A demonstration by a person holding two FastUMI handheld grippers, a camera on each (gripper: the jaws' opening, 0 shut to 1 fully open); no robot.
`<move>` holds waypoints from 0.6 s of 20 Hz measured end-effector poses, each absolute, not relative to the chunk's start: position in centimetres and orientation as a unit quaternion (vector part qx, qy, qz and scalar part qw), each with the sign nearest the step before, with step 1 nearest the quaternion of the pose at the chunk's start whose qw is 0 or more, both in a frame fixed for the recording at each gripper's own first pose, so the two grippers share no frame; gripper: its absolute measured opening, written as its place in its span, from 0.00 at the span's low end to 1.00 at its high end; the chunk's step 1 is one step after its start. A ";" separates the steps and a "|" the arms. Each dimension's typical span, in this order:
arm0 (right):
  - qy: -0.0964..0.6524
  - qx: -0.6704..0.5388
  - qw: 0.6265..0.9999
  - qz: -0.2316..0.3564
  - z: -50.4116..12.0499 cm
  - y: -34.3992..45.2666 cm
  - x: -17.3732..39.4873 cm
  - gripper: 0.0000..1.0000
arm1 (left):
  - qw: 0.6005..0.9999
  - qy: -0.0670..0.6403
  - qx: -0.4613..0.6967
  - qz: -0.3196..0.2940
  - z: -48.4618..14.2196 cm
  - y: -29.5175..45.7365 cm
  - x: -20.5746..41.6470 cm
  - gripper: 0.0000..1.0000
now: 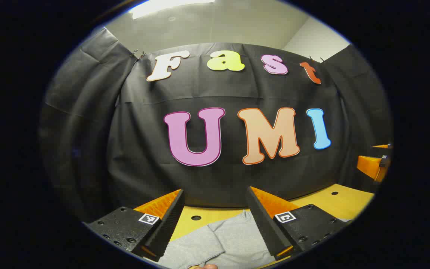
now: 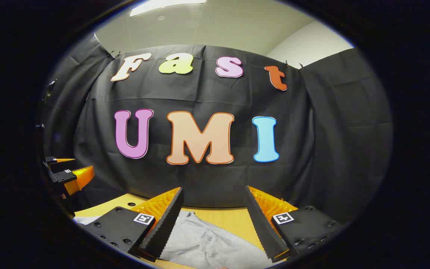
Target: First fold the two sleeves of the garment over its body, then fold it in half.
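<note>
Two hand-held grippers — left (image 1: pixel 215 220), right (image 2: pixel 213 220) — gape wide, holding nothing, above the grey garment (image 1: pixel 226 239); no legible labels.

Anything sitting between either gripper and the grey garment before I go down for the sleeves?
Nothing visible. The left gripper and right gripper are both open, held above the grey garment on the yellow table, with only open air between their fingers and the cloth.
</note>
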State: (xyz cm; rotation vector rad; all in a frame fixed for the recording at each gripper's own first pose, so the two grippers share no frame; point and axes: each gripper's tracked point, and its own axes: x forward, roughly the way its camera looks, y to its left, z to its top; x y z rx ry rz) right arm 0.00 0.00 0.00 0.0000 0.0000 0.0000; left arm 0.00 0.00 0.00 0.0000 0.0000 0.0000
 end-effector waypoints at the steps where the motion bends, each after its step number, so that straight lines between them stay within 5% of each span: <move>1: -0.002 0.000 1.000 0.003 0.1 0.1 0.1 0.96 | 1.000 0.001 0.001 0.001 0.1 0.1 -0.1 0.99; 12: -0.007 -0.009 0.999 0.045 0.4 3.3 0.3 0.99 | 1.000 0.012 -0.004 0.023 -0.5 2.0 -0.6 0.95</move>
